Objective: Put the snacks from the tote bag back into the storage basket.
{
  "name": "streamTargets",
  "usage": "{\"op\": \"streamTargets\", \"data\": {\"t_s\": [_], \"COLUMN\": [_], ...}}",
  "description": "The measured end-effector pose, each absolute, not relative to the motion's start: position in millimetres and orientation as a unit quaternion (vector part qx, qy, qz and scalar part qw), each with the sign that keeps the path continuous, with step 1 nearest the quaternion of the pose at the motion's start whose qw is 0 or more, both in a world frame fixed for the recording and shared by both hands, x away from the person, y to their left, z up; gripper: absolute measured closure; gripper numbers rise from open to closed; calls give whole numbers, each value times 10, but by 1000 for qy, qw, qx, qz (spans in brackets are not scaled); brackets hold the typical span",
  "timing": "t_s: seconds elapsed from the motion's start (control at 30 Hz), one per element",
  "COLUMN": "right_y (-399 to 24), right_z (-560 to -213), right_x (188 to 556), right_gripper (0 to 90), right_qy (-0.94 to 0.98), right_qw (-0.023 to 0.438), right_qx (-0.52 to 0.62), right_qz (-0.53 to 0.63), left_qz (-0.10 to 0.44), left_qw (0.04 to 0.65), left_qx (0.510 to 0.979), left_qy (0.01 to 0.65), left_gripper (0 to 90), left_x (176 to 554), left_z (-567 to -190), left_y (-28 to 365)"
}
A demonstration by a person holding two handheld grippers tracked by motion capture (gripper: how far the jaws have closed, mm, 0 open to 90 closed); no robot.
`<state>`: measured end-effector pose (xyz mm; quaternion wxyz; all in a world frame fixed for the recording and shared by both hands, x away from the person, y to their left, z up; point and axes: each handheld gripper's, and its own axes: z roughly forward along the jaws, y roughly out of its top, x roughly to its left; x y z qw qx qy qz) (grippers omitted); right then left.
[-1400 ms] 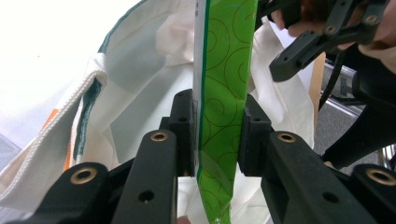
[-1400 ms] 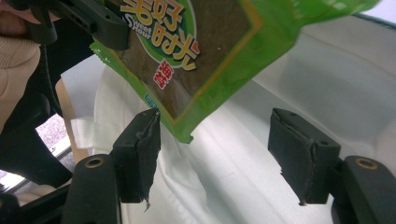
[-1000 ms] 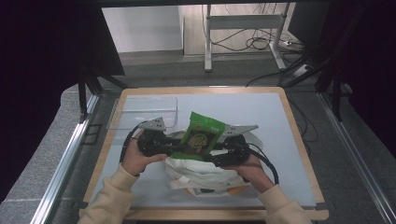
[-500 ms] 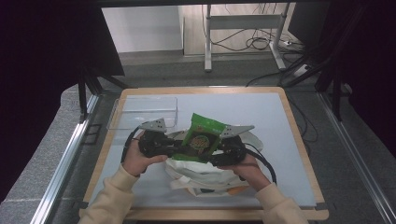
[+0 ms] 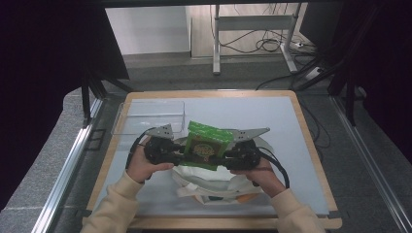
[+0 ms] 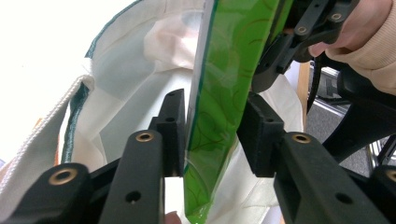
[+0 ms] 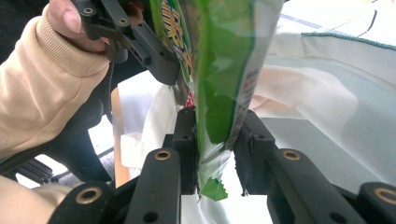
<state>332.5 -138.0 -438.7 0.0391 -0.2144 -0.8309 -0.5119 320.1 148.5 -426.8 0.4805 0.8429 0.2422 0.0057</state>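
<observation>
Green snack bag changing grippers over the open cloth bag

Nearest me, the white cloth bag (image 5: 214,187) lies slumped on the table (image 5: 301,145) just in front of the person, its mouth gaping under the work. Above it the green snack bag (image 5: 208,144) hangs upright between both tools: the right gripper (image 7: 215,149) has just been closing and now pinches the packet's crimped edge, while the left gripper (image 6: 211,133) has just been opening, its pads (image 6: 173,130) standing slightly off the foil with the packet in the gap. To my eye the hand-over is nearly done; next the left should draw clear and the right lower the packet into the bag's mouth without snagging the rim. Farther off, a clear plastic tray (image 5: 150,116) sits untouched.
</observation>
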Motion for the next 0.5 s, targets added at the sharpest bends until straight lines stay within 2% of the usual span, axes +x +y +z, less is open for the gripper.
{"op": "streamTargets", "data": {"t_s": [0.23,0.5], "right_y": [-1452,-1506], "right_z": [-4357,-4312], "right_x": [3345,3334], "right_gripper": [725,726], "right_qy": [-831,-839], "right_qw": [28,13], "right_qx": [-221,-217], "right_qz": [-510,-498], "left_qz": [10,30], "left_qw": [478,473], "left_qx": [841,843], "left_qy": [253,255], "left_gripper": [495,469], "left_x": [3209,3192], "left_z": [-4261,-4229], "left_y": [1511,1580]}}
